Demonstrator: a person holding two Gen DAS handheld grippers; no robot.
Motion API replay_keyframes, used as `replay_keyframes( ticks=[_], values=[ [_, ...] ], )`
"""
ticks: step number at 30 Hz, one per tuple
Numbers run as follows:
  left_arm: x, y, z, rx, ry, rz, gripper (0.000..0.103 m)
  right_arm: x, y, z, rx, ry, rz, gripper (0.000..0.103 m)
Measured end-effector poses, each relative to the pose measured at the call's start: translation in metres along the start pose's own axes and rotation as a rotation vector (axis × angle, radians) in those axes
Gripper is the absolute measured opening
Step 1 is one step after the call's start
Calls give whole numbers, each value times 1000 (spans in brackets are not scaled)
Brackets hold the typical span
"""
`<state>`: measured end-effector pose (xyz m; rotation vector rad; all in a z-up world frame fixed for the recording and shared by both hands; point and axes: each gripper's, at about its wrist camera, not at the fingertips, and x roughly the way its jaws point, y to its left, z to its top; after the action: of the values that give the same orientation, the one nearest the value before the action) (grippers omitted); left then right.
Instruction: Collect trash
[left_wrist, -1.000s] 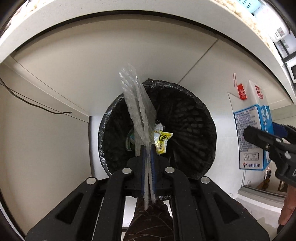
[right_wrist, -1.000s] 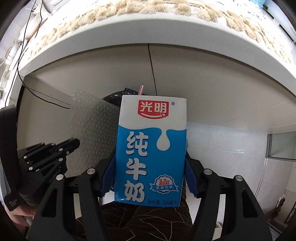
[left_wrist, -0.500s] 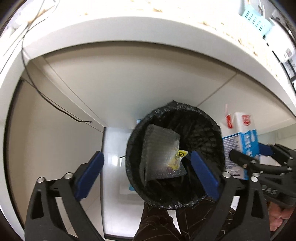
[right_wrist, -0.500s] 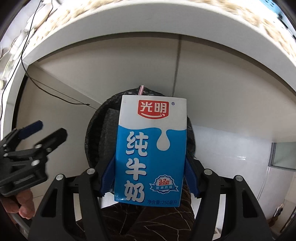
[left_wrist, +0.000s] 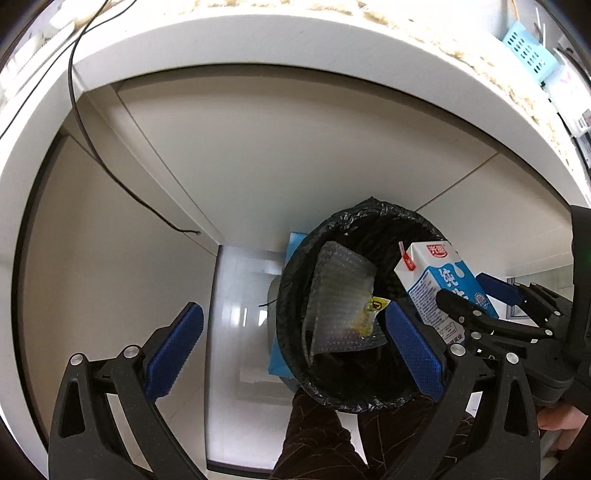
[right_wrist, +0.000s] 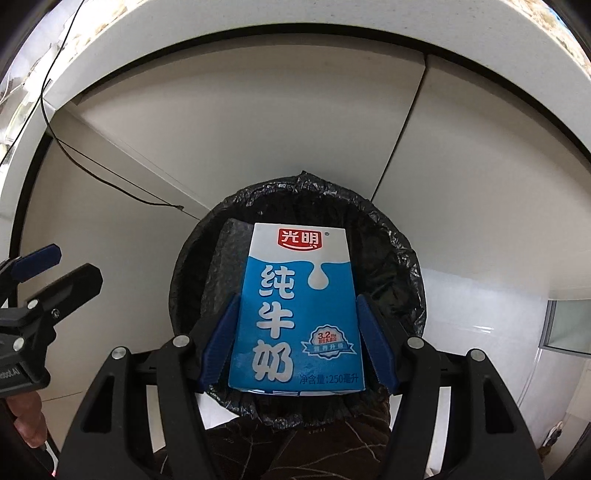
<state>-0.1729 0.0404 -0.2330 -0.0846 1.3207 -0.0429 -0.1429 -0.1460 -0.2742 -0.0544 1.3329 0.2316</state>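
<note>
While the milk carton (right_wrist: 295, 317) is hanging upright over the black-lined bin (right_wrist: 402, 258), the right gripper (right_wrist: 297, 343) is clamping its sides, presumably for dropping. The left gripper (left_wrist: 291, 347) is standing fully spread and empty, its bubble wrap (left_wrist: 341, 299) lying in the bin beside a yellow wrapper (left_wrist: 369, 314).

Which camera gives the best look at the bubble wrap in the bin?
The left wrist view: the bubble wrap lies open to view inside the bin. In the right wrist view the milk carton hides most of it.
</note>
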Motion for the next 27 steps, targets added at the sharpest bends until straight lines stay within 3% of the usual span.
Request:
replay_keyframes(
  ticks=[3,9,13,27],
  values=[
    [0,1,1,-7,0,-1,97,1,-2,2,14,-1,0,65],
    [-6,-2,5,-8,-24,-3,97,-23,-15,5,62,-52,-18,89],
    [-23,-7,12,-14,-58,1,97,-53,-20,8,78,-99,-32,95],
    [-155,-19,28,-36,-202,-4,97,-215,-23,7,88,-292,-71,95]
  ],
)
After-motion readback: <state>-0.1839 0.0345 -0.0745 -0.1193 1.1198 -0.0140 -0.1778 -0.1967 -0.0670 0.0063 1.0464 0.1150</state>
